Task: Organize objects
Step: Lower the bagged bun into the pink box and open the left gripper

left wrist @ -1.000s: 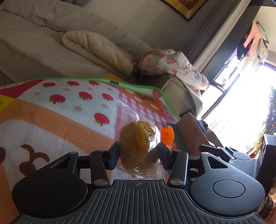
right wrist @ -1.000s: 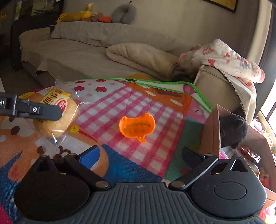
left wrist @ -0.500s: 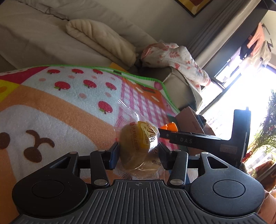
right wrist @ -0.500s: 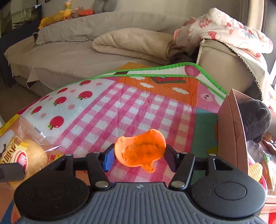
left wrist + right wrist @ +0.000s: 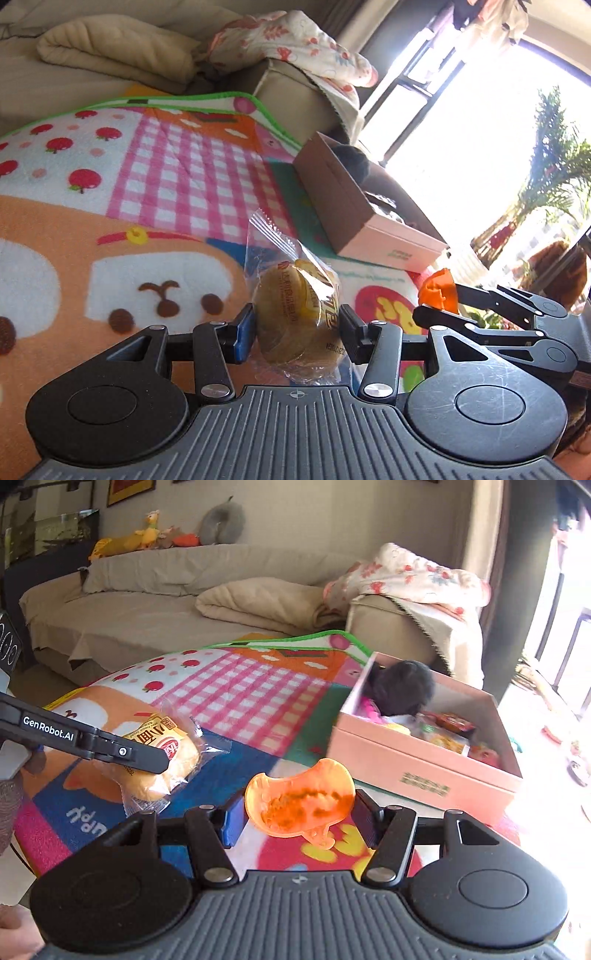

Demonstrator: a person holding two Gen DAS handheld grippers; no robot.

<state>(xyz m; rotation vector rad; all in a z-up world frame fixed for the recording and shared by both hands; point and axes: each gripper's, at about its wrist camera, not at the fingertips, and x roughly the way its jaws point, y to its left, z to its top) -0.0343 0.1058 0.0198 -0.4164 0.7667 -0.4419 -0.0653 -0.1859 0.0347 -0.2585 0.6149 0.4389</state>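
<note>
My left gripper [image 5: 295, 332] is shut on a wrapped bun in a clear packet [image 5: 295, 325] and holds it above the colourful play mat [image 5: 166, 177]. The bun also shows in the right wrist view [image 5: 162, 760], with the left gripper's finger [image 5: 110, 749] across it. My right gripper [image 5: 299, 812] is shut on an orange duck-shaped mould [image 5: 299, 805], lifted off the mat; it shows in the left wrist view [image 5: 439, 288] too. A pink open box [image 5: 424, 771] with a black plush and several packets inside stands on the mat to the right, also in the left wrist view [image 5: 354, 206].
A beige sofa [image 5: 155, 613] with a folded cream blanket [image 5: 258, 602] and a floral blanket [image 5: 413, 576] lies behind the mat. Plush toys [image 5: 147, 535] sit on the sofa back. A bright window and a plant [image 5: 554, 166] are at the right.
My right gripper came down on the orange mould, shut on it and lifted it off the mat. Both grippers have swung right toward the pink box, the left one still holding the bun.
</note>
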